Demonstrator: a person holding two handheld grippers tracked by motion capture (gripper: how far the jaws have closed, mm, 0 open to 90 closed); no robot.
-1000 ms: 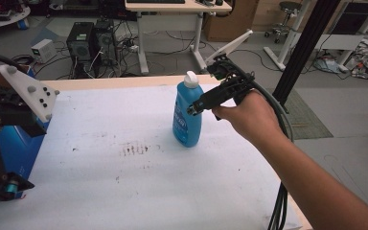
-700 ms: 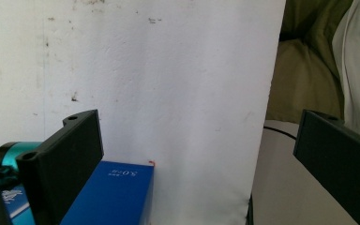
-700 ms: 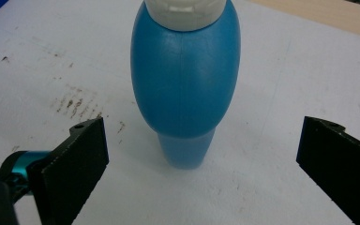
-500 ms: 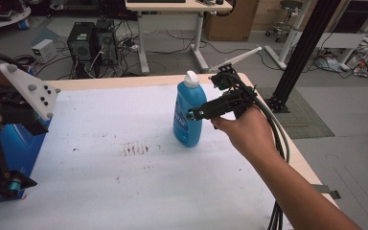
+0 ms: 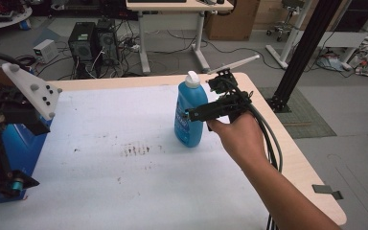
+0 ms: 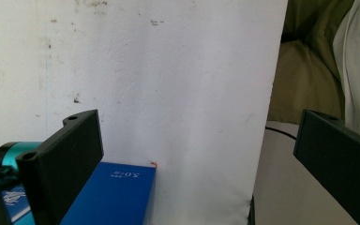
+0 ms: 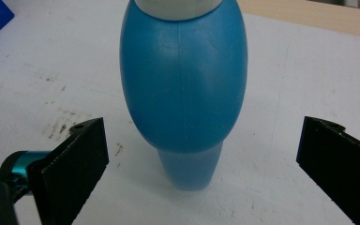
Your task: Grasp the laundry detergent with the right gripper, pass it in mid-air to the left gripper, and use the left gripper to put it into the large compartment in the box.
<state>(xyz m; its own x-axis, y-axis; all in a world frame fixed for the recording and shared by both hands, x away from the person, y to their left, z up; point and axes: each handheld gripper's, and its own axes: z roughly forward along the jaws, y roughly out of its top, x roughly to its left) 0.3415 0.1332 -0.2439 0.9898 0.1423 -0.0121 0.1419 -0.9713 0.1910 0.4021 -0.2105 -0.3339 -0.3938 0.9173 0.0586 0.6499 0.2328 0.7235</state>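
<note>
A blue bottle (image 5: 189,115) with a white cap stands upright on the white-covered table (image 5: 100,191), right of centre. My right gripper (image 5: 203,99) is level with its body, open, with one jaw on each side and not touching. In the right gripper view the bottle (image 7: 183,84) sits midway in the right gripper (image 7: 199,140), with a clear gap to each jaw. My left gripper (image 5: 9,178) hangs at the table's left edge over a blue box (image 5: 23,149). In the left gripper view the left gripper (image 6: 197,145) is open above a corner of the box (image 6: 115,194).
Dark smudges (image 5: 136,150) mark the white cover left of the bottle. Bare wood (image 5: 292,148) borders the table on the right. A black frame post (image 5: 301,52) rises past the right edge. Computer towers (image 5: 93,45) and desk legs stand on the floor behind.
The right hand and gripper have come down and a little nearer, so the jaws now flank the bottle's body. The bottle, the box and the left gripper have stayed put.
</note>
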